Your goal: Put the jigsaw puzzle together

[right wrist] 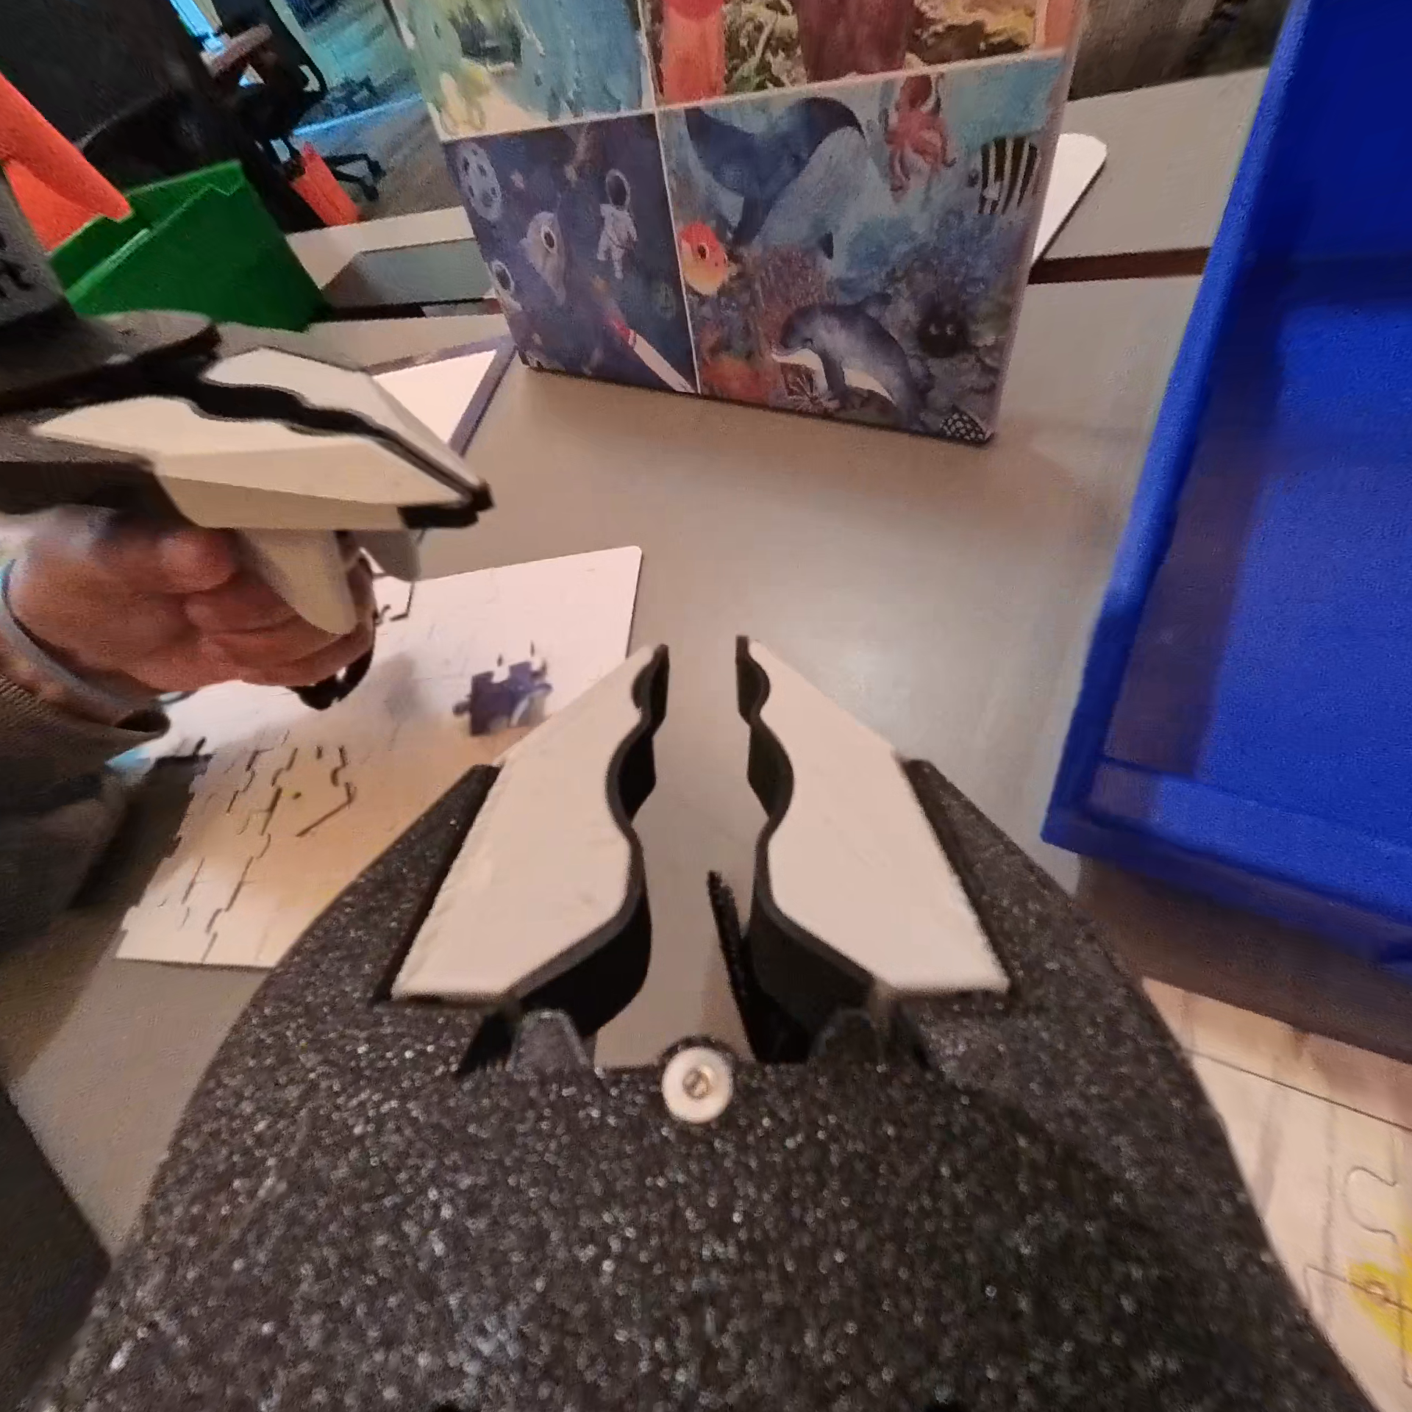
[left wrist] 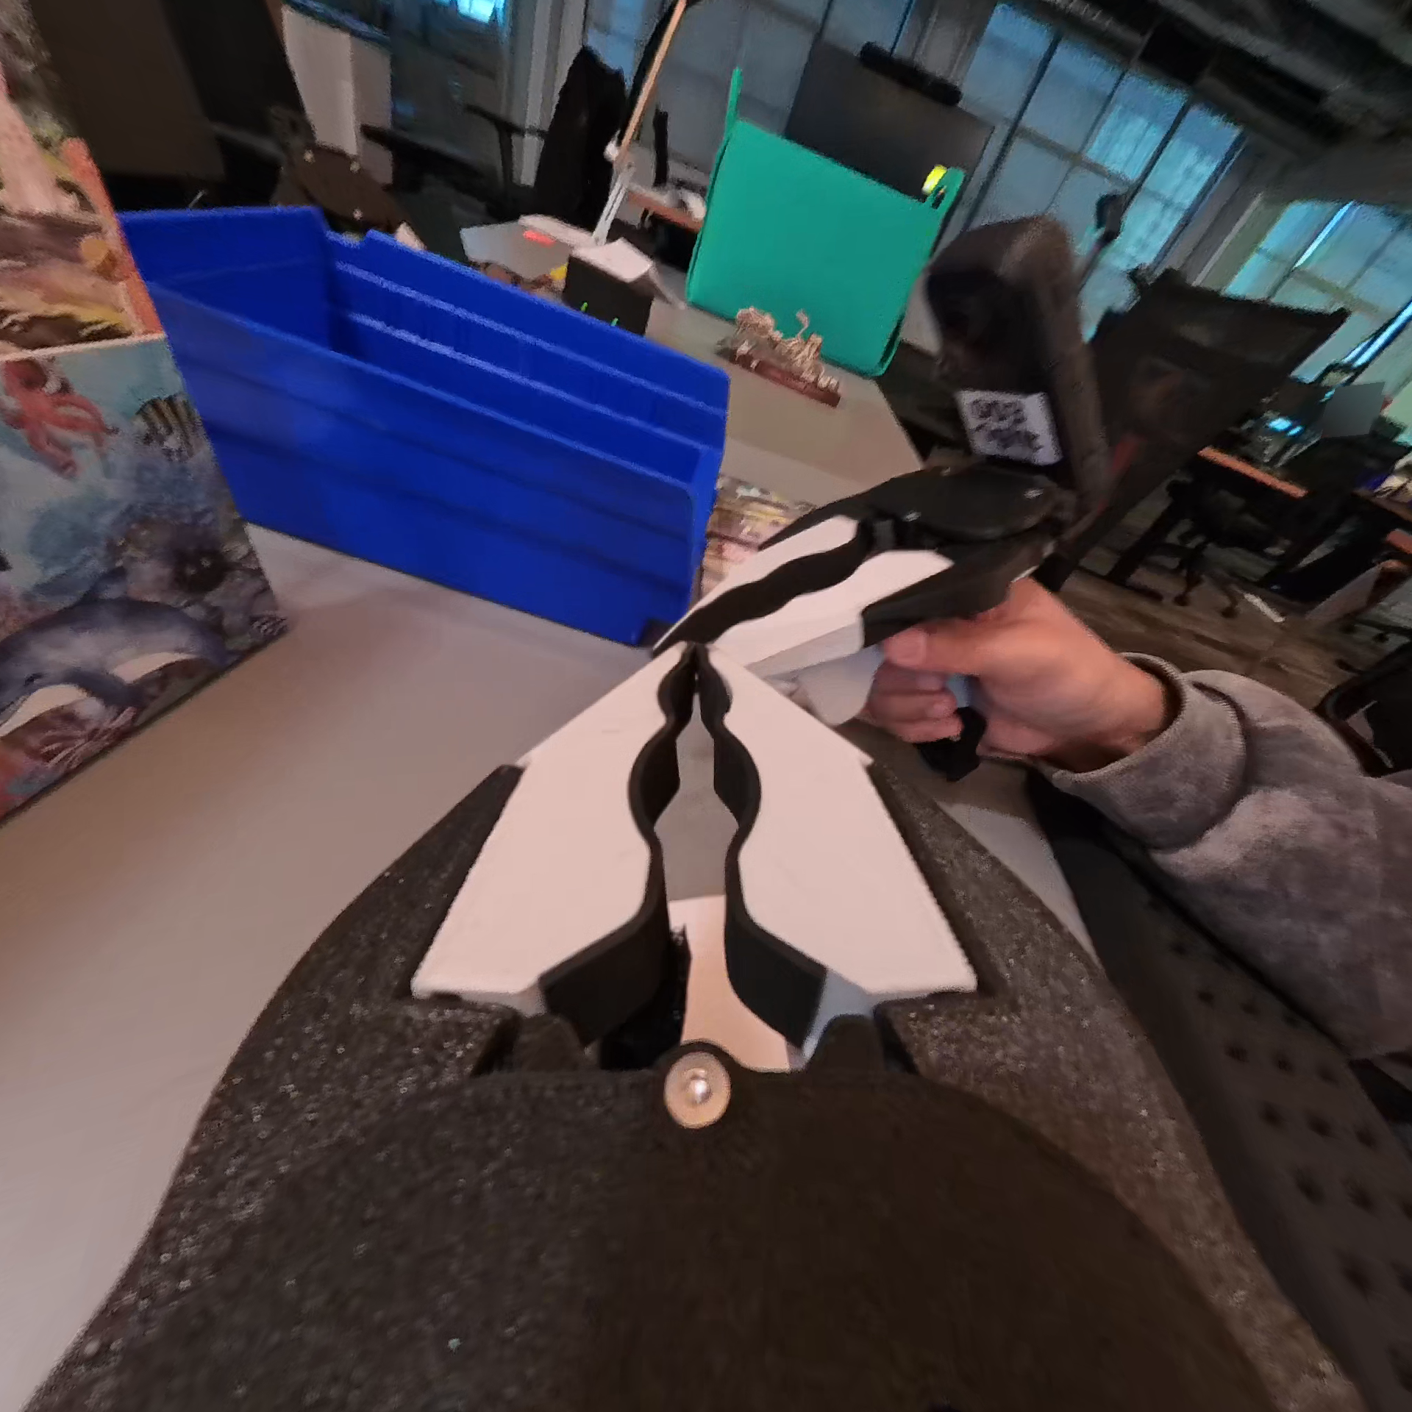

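Observation:
My left gripper (left wrist: 693, 659) is shut, its black pads meeting at the tips above the grey table (left wrist: 306, 764). It also shows in the right wrist view (right wrist: 472, 506), shut, held over the white puzzle board (right wrist: 489, 611). A dark blue puzzle piece (right wrist: 508, 691) lies on that board. My right gripper (right wrist: 701, 649) is open over the bare table (right wrist: 840, 535), with nothing between its pads. In the left wrist view its tips (left wrist: 674, 638) hover just beyond my left fingertips, held by a hand (left wrist: 1008, 688).
A blue bin (left wrist: 458, 428) stands behind the grippers and shows at the right in the right wrist view (right wrist: 1261, 535). The puzzle box with sea pictures (right wrist: 764, 267) stands at the far side (left wrist: 99, 497). Another pale puzzle (right wrist: 1337, 1222) lies at the bottom right. My right fingertips sit around 6 cm from my left ones.

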The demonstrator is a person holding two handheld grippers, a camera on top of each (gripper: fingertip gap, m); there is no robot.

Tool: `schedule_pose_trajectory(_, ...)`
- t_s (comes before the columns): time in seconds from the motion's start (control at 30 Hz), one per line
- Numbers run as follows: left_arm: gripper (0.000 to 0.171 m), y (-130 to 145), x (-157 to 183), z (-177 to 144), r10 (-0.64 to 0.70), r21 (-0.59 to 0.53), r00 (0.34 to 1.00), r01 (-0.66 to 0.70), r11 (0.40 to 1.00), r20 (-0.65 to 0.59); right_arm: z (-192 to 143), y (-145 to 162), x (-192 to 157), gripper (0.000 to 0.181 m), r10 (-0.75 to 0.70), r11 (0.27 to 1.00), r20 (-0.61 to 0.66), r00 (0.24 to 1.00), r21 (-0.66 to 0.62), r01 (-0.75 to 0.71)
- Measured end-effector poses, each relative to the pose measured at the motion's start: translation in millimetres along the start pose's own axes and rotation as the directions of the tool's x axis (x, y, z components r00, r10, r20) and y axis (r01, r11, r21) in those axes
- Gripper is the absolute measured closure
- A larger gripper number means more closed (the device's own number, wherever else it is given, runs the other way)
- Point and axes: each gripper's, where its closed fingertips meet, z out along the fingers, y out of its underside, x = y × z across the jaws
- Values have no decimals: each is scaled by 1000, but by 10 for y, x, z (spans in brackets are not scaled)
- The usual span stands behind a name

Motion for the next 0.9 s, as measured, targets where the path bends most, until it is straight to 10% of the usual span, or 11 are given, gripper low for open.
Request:
schedule_pose_trajectory(0.13,170,301,-128,-104,11,-250,998,6,968,69,22,-7,-150,157,-51,999,47,998,1,51)
schedule_pose_trajectory(0.33,127,1068,-309,-677,300,-737,949,-132,663,100,243,291,-549,154,-301,940,120,946,-129,316)
schedule_pose_trajectory(0.47,127,1138,-339,-625,241,-729,962,-77,681,124,310,217,-498,154,-496,863,-52,867,-143,485)
schedule_pose_trajectory(0.9,153,1145,-352,-489,266,-711,956,-103,696,122,347,342,-424,153,-510,846,-58,858,-216,488)
